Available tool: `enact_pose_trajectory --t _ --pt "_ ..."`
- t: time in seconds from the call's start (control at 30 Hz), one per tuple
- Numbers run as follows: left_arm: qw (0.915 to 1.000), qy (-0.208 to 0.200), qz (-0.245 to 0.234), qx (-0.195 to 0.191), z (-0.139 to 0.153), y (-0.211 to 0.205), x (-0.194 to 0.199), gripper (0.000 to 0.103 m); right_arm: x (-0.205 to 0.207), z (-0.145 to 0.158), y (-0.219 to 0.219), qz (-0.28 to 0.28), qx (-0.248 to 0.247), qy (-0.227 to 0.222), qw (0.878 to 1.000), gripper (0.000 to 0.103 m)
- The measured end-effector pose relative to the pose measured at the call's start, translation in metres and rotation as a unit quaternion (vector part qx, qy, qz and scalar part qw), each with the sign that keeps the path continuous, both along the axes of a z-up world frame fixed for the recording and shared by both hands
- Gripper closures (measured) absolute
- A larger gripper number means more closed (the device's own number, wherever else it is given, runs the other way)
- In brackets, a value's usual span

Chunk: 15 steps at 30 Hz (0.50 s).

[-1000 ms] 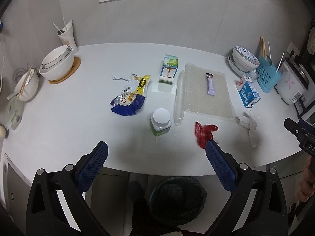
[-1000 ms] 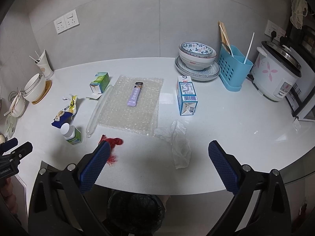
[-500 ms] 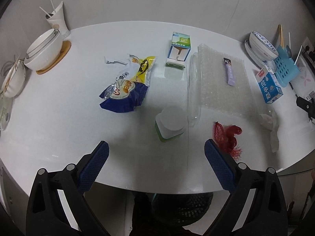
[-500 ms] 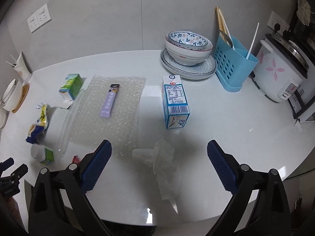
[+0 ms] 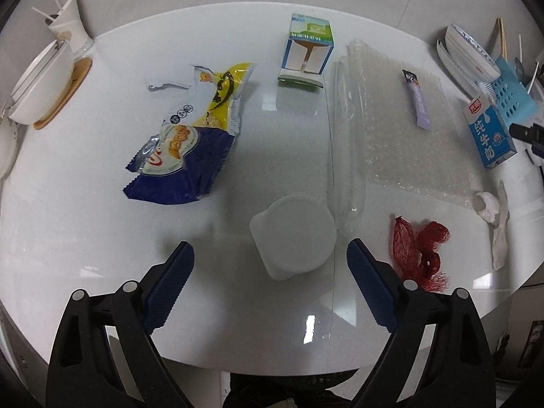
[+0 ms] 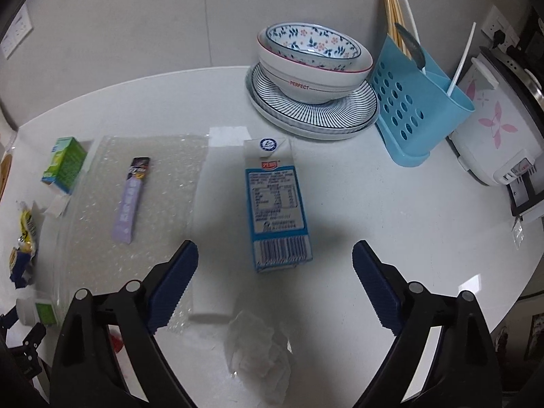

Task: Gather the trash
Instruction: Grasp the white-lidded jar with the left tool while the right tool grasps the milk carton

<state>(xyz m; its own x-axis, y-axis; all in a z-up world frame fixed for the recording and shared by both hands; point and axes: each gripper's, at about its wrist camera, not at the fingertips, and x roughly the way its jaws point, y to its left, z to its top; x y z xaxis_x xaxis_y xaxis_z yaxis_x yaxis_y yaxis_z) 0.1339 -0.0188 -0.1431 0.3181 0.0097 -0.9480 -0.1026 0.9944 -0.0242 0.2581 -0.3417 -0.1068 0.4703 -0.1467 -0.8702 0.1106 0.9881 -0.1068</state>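
**White counter, grey tiled wall**

Below me spreads a glossy white countertop [image 5: 85, 204] with a rounded front edge, catching small ceiling-light glints near that edge. Behind its back edge rises a wall [image 6: 136, 17] of large pale grey tiles. White sockets [image 6: 17, 30] sit high at the left, another socket [image 6: 499, 29] at the right.

The left claw [image 5: 270, 265] is pointing steeply downward, its two blue-padded fingers [image 5: 369, 285] standing wide apart and closing slowly with nothing pressed between the pads. The right claw [image 6: 274, 273] is tilting down as well, its fingers [image 6: 171, 282] also spread wide and closing, gripping nothing.
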Motion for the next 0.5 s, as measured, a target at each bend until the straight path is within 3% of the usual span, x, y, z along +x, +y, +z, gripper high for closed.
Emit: enact_pose_trajectory --t 0.27,0.5 --pt "0.9998 0.019 -0.003 -0.006 -0.012 -0.001 0.012 0.031 0.039 -0.018 -0.019 -0.016 0.013 0.035 0.999 0.028" --pt "0.9993 0.033 -0.013 -0.008 -0.018 -0.004 0.019 0.054 0.054 -0.031 -0.027 -0.020 0.030 0.058 0.998 0.050"
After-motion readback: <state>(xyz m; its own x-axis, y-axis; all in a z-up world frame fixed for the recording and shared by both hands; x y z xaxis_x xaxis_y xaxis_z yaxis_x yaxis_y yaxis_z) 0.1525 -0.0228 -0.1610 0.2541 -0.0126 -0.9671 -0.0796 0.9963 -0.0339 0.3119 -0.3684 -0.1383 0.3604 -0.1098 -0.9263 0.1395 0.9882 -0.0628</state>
